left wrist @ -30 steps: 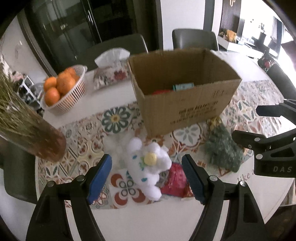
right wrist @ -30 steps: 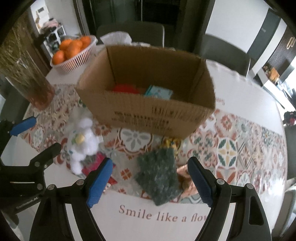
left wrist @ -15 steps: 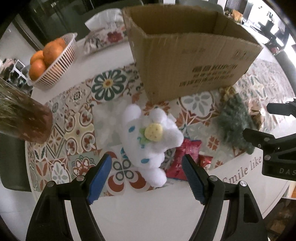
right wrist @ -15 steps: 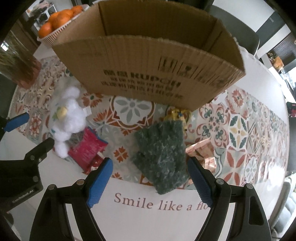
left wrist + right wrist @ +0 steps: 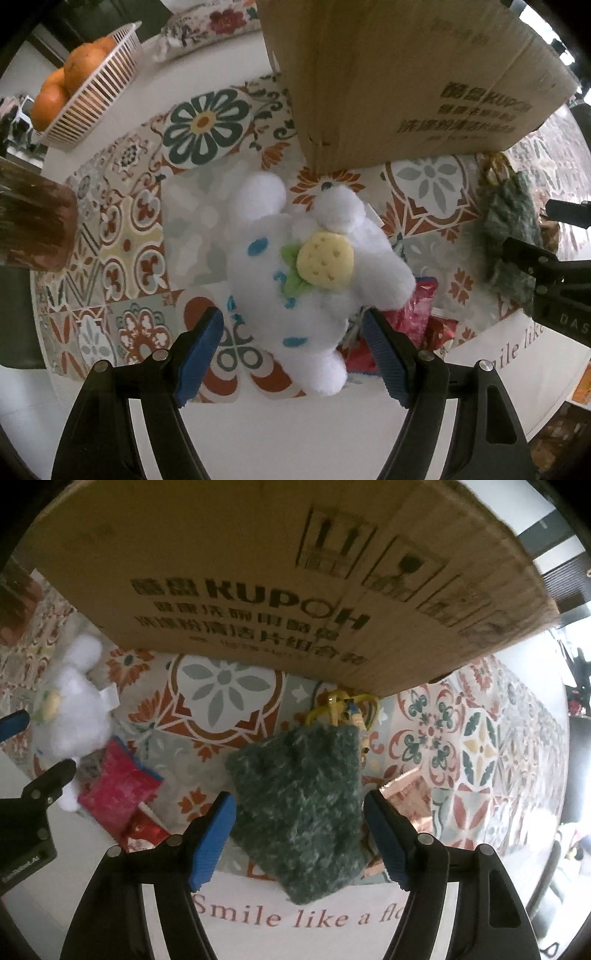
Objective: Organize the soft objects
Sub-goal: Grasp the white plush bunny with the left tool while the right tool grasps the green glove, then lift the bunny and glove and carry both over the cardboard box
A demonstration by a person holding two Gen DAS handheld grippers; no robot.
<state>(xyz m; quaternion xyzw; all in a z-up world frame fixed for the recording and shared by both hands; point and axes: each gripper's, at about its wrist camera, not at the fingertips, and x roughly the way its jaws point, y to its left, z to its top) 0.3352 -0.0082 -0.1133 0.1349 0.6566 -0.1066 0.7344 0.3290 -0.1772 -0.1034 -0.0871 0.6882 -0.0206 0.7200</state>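
both claws have come down low since a second ago, and the box (image 5: 406, 74) now fills the top of each view, so its inside can't be seen any more. the left claw (image 5: 293, 354) is spread wide around the bottom of the white bunny (image 5: 306, 280), but its pads don't seem to touch it yet. the right claw (image 5: 299, 842) is spread wide around the green pouch (image 5: 306, 801), also not pinching. i think the job is far from done: the bunny, the pouch, the red packs (image 5: 118, 786) and a shiny copper thing (image 5: 402, 794) all lie on the mat (image 5: 129, 236) in front of the box, none picked up. the left view shows a basket (image 5: 99, 96) of oranges and a brown vase (image 5: 33, 229). only the right view shows the yellow loops (image 5: 343, 705) at the pouch's top and the words on the mat.
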